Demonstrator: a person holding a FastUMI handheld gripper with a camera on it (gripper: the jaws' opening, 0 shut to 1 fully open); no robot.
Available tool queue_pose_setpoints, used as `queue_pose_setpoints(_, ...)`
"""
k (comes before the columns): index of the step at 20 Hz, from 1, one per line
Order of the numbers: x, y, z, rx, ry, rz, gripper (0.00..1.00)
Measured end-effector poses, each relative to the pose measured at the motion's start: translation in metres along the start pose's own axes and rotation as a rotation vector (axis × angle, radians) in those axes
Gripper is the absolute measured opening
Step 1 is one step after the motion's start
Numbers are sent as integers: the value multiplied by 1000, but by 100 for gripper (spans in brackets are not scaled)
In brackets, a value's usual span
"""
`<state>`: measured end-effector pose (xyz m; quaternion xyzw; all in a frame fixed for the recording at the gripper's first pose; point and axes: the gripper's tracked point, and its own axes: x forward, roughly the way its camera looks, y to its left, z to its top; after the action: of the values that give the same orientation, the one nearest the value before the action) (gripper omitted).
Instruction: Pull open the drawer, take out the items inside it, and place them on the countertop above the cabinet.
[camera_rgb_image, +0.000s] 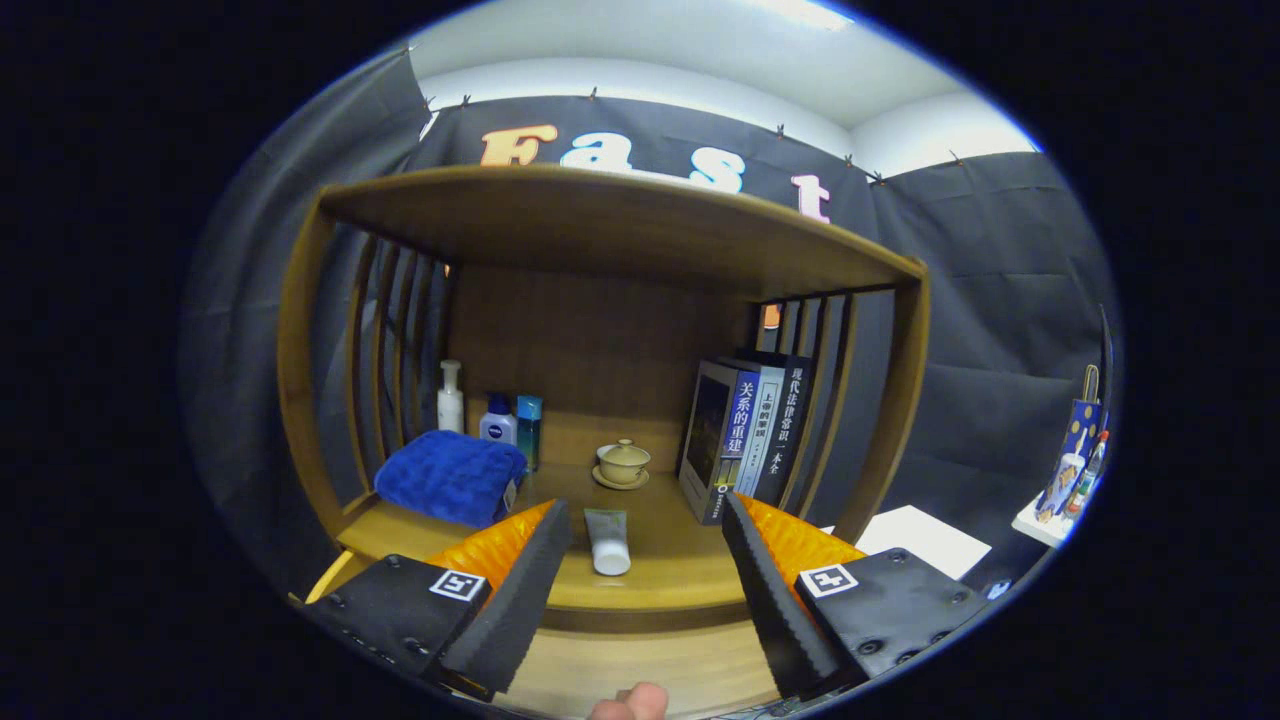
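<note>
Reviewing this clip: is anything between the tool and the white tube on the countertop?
Nothing visible. The tube lies just ahead, between the fingers of the open tool. The blue towel sits left, the lidded cup beyond, the books right, all off the path.

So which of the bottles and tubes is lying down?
The white tube, lying flat on the countertop between the open gripper fingers. The pump bottle, blue-capped bottle and teal box stand upright behind the blue towel.
</note>
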<state>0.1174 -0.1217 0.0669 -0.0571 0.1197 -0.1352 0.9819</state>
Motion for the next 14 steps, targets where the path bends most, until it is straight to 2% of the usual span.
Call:
queue_pose_setpoints(3, -39, 1, -3, -17, -41, -9, 99)
queue_pose_setpoints(9, -80, 10, -51, -28, -81, 10, 98)
queue_pose_setpoints(11, -91, 12, -71, -27, -81, 26, 98)
queue_pose_setpoints(14, -103, 24, -103, 14, -88, 97, 98)
